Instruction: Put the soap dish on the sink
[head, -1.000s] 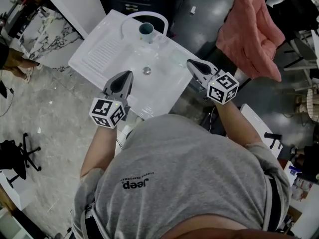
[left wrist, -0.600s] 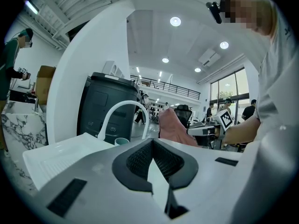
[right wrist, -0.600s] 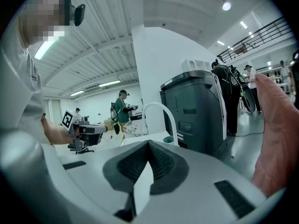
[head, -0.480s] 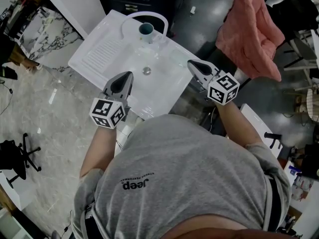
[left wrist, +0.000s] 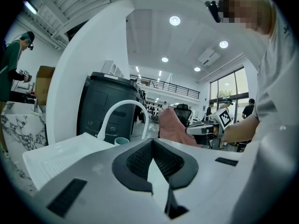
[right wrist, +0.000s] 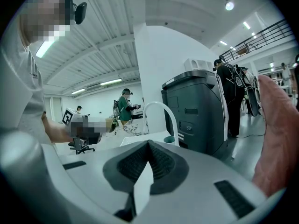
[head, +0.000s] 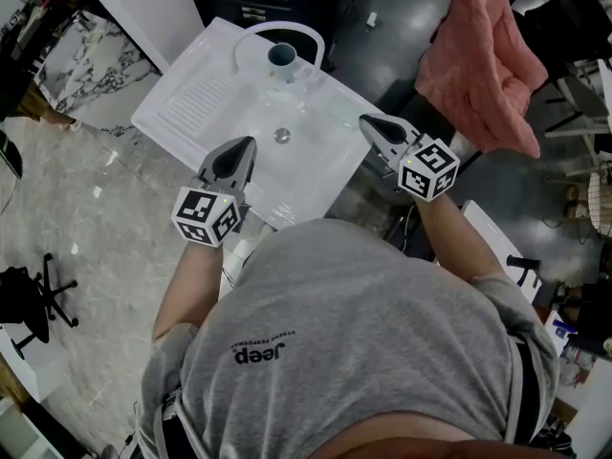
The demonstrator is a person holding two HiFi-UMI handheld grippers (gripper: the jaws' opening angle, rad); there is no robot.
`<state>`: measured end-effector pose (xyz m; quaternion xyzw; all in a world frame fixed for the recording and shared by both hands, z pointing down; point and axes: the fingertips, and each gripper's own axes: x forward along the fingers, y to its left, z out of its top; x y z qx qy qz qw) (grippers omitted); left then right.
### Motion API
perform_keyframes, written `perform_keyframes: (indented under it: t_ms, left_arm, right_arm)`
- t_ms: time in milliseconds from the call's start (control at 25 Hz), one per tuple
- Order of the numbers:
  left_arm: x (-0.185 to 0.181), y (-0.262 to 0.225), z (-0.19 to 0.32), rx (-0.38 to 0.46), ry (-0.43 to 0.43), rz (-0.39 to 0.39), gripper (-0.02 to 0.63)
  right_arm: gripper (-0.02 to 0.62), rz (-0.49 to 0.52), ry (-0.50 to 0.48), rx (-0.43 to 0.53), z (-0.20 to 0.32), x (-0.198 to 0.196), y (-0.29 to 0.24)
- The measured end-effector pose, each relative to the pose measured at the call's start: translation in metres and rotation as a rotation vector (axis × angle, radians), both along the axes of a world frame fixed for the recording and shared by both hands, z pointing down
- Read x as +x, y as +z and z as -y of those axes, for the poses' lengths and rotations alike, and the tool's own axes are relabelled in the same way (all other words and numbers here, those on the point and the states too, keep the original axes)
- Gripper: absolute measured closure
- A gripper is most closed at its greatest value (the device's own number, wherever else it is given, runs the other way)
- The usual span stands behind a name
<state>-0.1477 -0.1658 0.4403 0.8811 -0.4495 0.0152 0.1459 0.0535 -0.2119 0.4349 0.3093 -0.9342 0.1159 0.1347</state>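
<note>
**Both tongs clenched and empty over the white sink**

Polished grey concrete floor surrounds a glossy white sink unit [head: 191,103] with a ribbed drainboard on its left side and a round metal drain [head: 281,136] in the basin. At the sink's far edge stand a white arched tap [head: 287,29] and, just beside it, a small teal cup [head: 281,57]. A dark grey cabinet [left wrist: 107,106] stands behind the sink, and a salmon-pink cloth [head: 478,55] hangs to the right, well apart from it.

The left gripper [head: 249,143] hovers over the near edge of the basin. In its own view the ribbed black pads [left wrist: 140,160] meet at the tip, clenched with nothing between them. The right gripper [head: 365,120] hangs at the sink's right corner, its jaws likewise pressed together and empty [right wrist: 149,143].

The soap dish [head: 337,113] shows only as a faint, glassy pale patch on the sink's right ledge, just ahead of the right gripper's tips. Its outline cannot be made out.
</note>
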Motion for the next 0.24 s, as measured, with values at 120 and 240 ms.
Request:
perform_keyframes:
  t_ms: [120,240]
  left_arm:
    - [0.0008,-0.0004,0.0003,0.001,0.002,0.0,0.591]
    - [0.0001,-0.0017,0.0008,0.003,0.003,-0.001,0.591]
  right_arm:
    - [0.543,0.0,0.0,0.001,0.0009,0.0,-0.0006]
    - [0.543,0.0,0.0,0.004,0.0017,-0.0007,-0.0024]
